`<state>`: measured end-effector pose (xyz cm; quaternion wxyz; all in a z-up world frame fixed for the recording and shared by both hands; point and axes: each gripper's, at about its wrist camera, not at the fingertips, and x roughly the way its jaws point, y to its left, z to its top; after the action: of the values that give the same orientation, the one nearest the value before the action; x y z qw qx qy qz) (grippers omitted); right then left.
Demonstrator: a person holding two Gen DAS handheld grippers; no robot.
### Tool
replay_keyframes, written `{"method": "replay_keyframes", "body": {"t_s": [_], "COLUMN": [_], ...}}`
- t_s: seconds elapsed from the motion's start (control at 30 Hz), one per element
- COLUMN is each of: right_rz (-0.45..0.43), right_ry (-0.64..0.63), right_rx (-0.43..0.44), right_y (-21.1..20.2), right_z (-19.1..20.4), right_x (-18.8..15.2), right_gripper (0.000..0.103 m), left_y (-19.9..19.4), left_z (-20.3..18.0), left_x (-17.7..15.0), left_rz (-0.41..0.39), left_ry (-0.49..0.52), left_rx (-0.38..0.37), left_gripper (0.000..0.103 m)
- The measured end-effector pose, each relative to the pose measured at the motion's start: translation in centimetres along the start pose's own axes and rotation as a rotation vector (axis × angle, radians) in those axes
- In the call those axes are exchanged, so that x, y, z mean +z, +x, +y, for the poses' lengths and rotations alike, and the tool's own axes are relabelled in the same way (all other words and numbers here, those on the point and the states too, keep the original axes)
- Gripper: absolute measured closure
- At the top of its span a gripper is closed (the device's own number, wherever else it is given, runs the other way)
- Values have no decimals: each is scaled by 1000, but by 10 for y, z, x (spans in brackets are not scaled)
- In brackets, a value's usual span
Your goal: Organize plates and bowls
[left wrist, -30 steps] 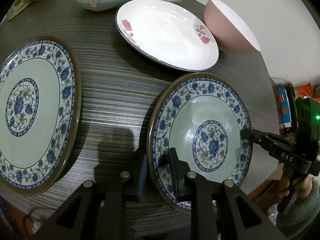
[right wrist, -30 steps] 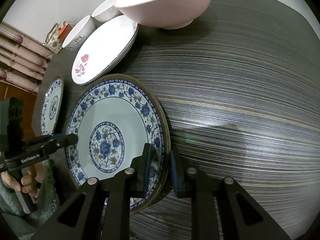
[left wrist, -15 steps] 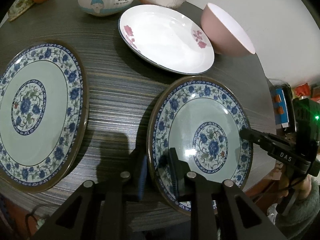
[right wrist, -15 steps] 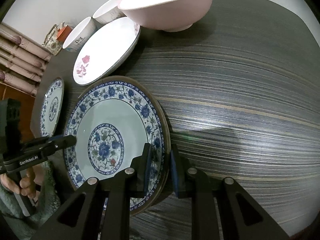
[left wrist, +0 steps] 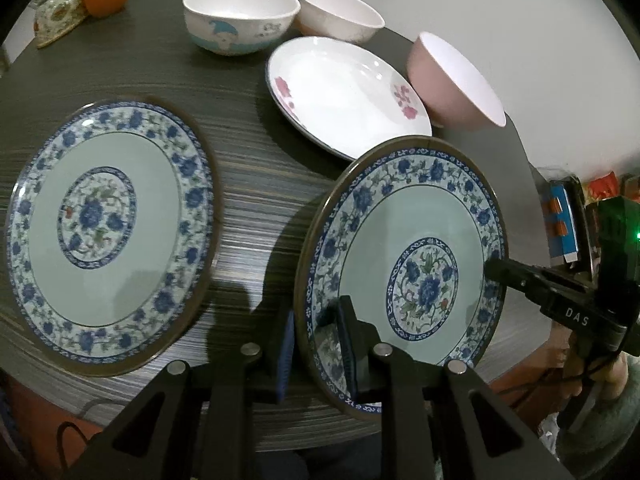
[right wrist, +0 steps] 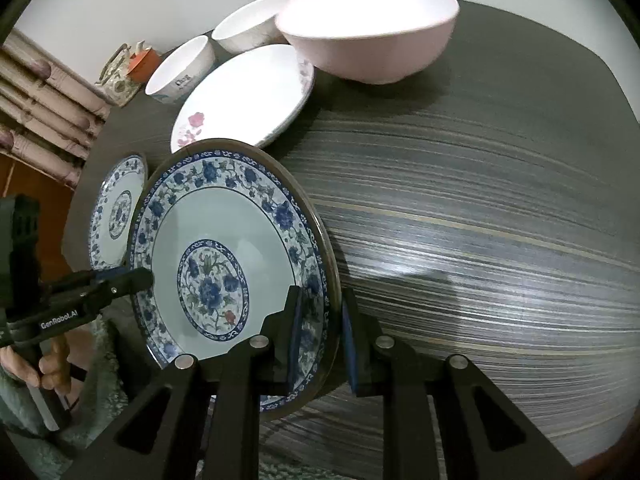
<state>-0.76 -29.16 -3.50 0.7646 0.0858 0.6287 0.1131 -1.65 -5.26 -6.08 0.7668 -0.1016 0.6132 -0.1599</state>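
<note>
While both grippers pinch opposite edges of the blue plate (left wrist: 404, 272), the safe way on is to raise the two hands together so it stays level and clears the table (left wrist: 248, 208), then carry it over the matching plate (left wrist: 108, 232) to its left and lower it squarely on top. The left gripper (left wrist: 316, 344) is clamped narrow on the near left rim; the right gripper (right wrist: 320, 336) is clamped narrow on the right rim. The plate hangs between them, seemingly just off the table near its front edge. It is pale green inside with a blue flower centre, a blue floral band and a dark brown edge, glossy and likely slippery
</note>
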Motion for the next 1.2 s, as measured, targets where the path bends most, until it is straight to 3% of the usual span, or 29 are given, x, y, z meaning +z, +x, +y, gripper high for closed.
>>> {"method": "replay_keyframes", "body": {"t_s": [0.73,1.2], "right_rz": [-33,18], "right_ry": [-91,-139], "right_rx": [45,91], "right_y": [11,45], "right_z": [86,160], "right_x": [40,74], "right_gripper": [85,85], "left_y": [-77,-105], "left_z": [100,172], "left_x": [13,15], "left_rz": [-129,-152], "left_ry": [-103,-193], "left_rx": [80,142], "left_gripper": [82,82]}}
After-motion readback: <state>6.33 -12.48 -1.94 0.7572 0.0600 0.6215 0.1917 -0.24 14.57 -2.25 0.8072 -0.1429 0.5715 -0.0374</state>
